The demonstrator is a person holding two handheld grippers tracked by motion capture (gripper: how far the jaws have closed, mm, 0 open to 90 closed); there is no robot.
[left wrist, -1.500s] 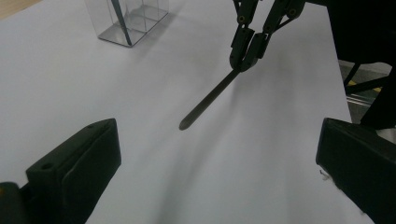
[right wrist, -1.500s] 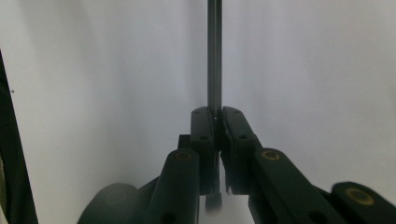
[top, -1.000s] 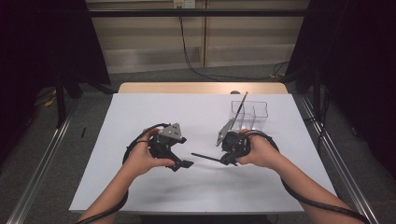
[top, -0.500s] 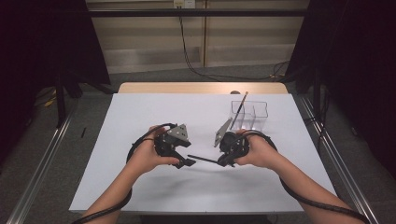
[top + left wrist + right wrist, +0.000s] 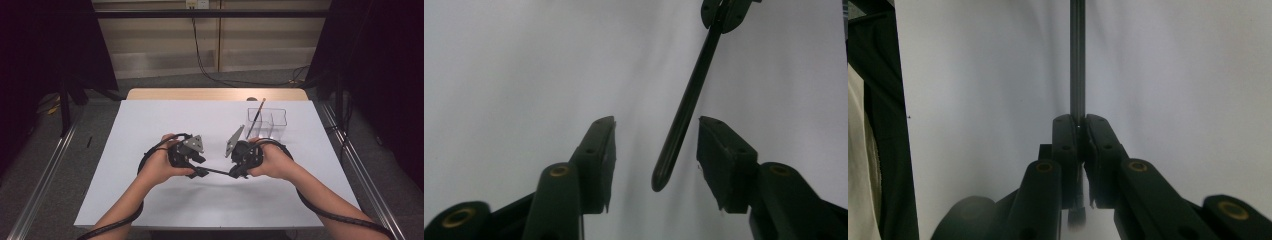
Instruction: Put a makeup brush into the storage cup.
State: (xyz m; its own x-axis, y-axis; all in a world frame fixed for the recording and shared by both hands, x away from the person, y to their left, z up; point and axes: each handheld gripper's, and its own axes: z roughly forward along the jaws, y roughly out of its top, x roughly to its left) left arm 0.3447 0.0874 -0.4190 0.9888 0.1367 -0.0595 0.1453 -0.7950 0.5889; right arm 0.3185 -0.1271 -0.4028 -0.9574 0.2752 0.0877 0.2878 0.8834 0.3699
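A thin black rod (image 5: pixel 218 172) hangs level just above the white table (image 5: pixel 150 120), between the two hands. My right gripper (image 5: pixel 234 174) is shut on one end of it; in the right gripper view the jaws (image 5: pixel 1078 120) are pinched on the rod (image 5: pixel 1077 60), which runs straight away from them. My left gripper (image 5: pixel 201 171) is open at the rod's other end. In the left gripper view the rounded tip of the rod (image 5: pixel 684 110) sits between the spread fingers of that gripper (image 5: pixel 655 122), nearer the right finger (image 5: pixel 724 155) and touching neither.
A clear two-compartment container (image 5: pixel 275 125) stands at the back right of the table, with a second dark stick (image 5: pixel 258 114) leaning in its left compartment. Cables trail from both grippers along the forearms.
The two hands have come together. The left gripper has moved right, and the rod's free end now lies between its open jaws. The right gripper has kept hold of the rod.
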